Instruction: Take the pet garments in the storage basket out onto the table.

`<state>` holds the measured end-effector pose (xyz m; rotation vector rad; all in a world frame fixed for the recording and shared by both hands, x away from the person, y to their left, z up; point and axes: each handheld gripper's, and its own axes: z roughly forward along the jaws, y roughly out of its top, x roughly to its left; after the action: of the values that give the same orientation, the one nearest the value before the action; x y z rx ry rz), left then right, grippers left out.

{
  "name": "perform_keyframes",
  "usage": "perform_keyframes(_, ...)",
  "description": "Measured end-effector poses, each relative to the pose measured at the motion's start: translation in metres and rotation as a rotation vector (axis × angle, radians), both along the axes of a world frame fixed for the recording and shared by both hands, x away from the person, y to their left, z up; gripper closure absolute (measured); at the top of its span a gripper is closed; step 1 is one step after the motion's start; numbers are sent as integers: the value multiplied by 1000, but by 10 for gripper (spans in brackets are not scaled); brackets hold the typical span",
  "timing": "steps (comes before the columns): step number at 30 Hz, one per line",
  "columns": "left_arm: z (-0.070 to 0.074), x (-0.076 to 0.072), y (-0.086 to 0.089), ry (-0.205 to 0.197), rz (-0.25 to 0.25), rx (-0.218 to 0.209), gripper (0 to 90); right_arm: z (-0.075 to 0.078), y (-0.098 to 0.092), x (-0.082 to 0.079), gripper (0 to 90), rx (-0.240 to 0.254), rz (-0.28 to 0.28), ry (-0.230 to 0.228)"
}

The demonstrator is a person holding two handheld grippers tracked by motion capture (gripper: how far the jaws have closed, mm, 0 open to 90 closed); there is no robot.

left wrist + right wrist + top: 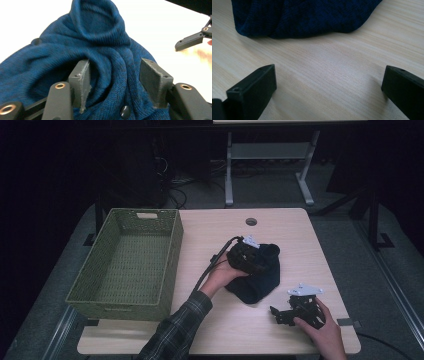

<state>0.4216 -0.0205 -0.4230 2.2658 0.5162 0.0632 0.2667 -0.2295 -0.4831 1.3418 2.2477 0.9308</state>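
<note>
A dark blue knitted garment (256, 282) lies bunched on the light wooden table (300, 240), right of centre. My left gripper (257, 264) rests on top of it, a hand behind it. In the left gripper view the jaws (115, 72) stand apart, and a loose fold of the blue knit (105, 47) with a dark button lies between the pads without being pinched. My right gripper (279, 315) sits low near the table's front right edge, just short of the garment (307, 17). It is open (328, 80) over bare wood.
A green woven basket (172, 245) with nothing in it stands on the left part of the table. A round cable hole (251, 221) sits near the far edge. The right gripper's jaw tip (190, 41) shows beyond the garment. Another desk's legs stand on the floor behind.
</note>
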Motion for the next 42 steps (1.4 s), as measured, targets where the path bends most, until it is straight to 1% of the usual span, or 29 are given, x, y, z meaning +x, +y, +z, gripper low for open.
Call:
perform_keyframes(1, 2, 0, 2, -6, -3, 6, 408, 0, 0, 0, 0, 1, -1, 0)
perform_keyframes(3, 8, 0, 5, -9, 3, 0, 376, 0, 0, 0, 0, 2, -2, 0)
perform_keyframes(5, 11, -1, 8, 4, 17, -13, 348, 0, 0, 0, 0, 1, -1, 0)
perform_keyframes(7, 14, -1, 11, 9, 20, -20, 324, 0, 0, 0, 0, 1, -1, 0)
perform_keyframes(9, 17, -1, 15, -3, 28, -9, 277, 0, 0, 0, 0, 1, -1, -1)
perform_keyframes(10, 19, -2, 16, -3, 34, -14, 259, 0, 0, 0, 0, 4, -3, 3)
perform_keyframes(12, 23, -4, 20, -18, 40, -13, 229, 0, 0, 0, 0, 5, -4, 4)
perform_keyframes(16, 31, -10, 27, -22, 60, -23, 165, 0, 0, 0, 0, 3, -4, 4)
perform_keyframes(17, 34, -11, 30, -29, 59, -20, 152, 0, 0, 0, 0, 2, -3, 4)
perform_keyframes(22, 43, -19, 43, -65, 72, -29, 135, 0, 0, 0, 0, 2, -2, 3)
perform_keyframes(24, 45, -22, 48, -66, 87, -46, 132, 0, 0, 0, 0, 1, -1, 2)
perform_keyframes(29, 49, -31, 62, -75, 107, -55, 129, 0, 0, 0, 0, 1, -1, 2)
perform_keyframes(30, 50, -33, 65, -78, 106, -50, 129, 0, 0, 0, 0, 1, -1, 2)
perform_keyframes(36, 48, -44, 79, -87, 125, -50, 130, 0, 0, 0, 0, 1, 0, 1)
perform_keyframes(39, 44, -49, 87, -87, 143, -49, 130, 0, 0, 0, 0, 1, -1, 1)
perform_keyframes(41, 42, -51, 91, -92, 142, -41, 130, 0, 0, 0, 0, 1, -1, 2)
perform_keyframes(42, 40, -53, 93, -93, 149, -39, 130, 0, 0, 0, 0, 1, 0, 1)
